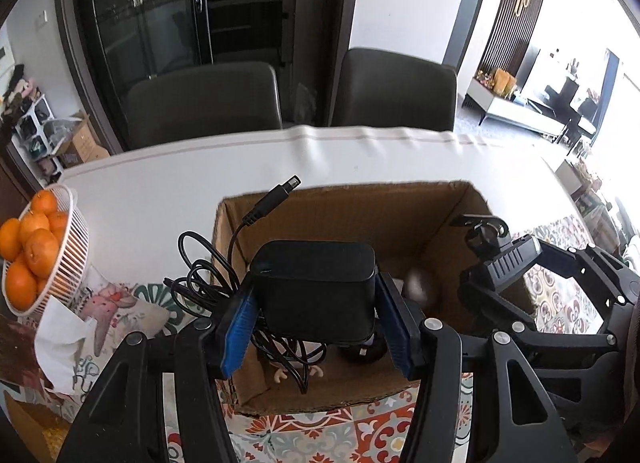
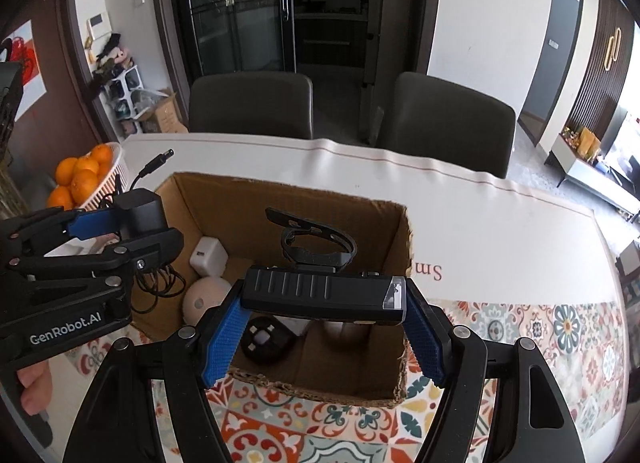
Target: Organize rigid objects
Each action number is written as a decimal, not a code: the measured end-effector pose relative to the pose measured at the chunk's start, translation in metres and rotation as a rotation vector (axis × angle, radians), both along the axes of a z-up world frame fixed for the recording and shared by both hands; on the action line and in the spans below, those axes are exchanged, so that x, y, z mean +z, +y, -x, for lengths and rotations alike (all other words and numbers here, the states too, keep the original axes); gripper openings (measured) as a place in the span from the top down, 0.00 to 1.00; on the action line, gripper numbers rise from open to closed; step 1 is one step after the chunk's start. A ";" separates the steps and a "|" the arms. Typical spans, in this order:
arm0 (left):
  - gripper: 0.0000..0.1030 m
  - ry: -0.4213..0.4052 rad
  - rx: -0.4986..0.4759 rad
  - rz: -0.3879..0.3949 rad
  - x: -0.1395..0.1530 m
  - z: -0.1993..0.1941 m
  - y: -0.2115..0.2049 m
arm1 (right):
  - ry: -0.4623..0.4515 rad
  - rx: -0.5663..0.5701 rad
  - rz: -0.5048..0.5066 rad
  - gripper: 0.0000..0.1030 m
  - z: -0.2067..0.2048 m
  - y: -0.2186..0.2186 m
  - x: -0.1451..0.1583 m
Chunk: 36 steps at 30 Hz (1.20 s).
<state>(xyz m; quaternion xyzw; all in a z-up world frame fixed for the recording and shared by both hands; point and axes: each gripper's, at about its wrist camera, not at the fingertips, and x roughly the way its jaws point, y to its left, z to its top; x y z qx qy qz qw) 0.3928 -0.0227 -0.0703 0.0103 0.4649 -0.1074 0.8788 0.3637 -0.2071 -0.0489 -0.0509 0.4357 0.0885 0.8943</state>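
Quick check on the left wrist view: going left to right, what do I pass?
Basket of oranges → coiled black cable → power adapter held in the left gripper over the cardboard box → right gripper holding a black bike light.

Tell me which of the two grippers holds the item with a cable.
The left gripper: it clamps the black power adapter, whose cord and barrel plug trail off its left side. The right gripper holds a black bike light, no cable.
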 end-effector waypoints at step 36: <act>0.00 -0.248 0.269 -0.267 0.059 0.097 0.043 | -0.081 -0.116 0.036 0.20 0.054 0.003 0.041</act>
